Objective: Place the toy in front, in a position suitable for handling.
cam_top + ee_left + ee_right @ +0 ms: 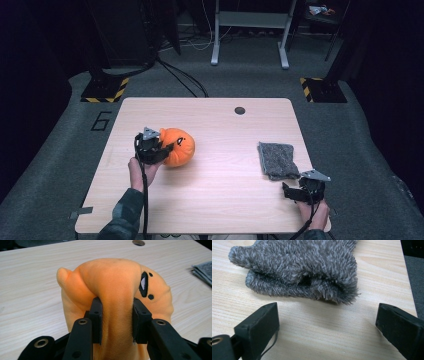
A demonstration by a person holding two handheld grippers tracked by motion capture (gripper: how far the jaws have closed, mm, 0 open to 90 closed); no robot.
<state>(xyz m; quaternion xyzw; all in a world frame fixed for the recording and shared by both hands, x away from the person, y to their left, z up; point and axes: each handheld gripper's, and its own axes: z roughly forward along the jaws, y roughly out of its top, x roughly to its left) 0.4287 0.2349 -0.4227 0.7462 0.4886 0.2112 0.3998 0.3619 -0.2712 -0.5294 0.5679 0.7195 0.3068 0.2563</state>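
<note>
An orange plush pumpkin (179, 146) with a black stitched face sits on the left half of the wooden table (220, 125). My left gripper (159, 150) is shut on it from the left side. In the left gripper view both pads squeeze a fold of the orange plush pumpkin (117, 287), which bulges above them. A folded grey fuzzy cloth (276, 160) lies at the right. My right gripper (295, 192) stands open just in front of it, near the table's front right corner. The grey cloth (299, 267) lies beyond the wide-apart jaws, untouched.
A round cable hole (240, 110) sits near the table's far edge. Beyond the table are grey carpet, a white metal stand (250, 30), cables and yellow-black striped bases (106, 90). A number six is marked on the floor at the left.
</note>
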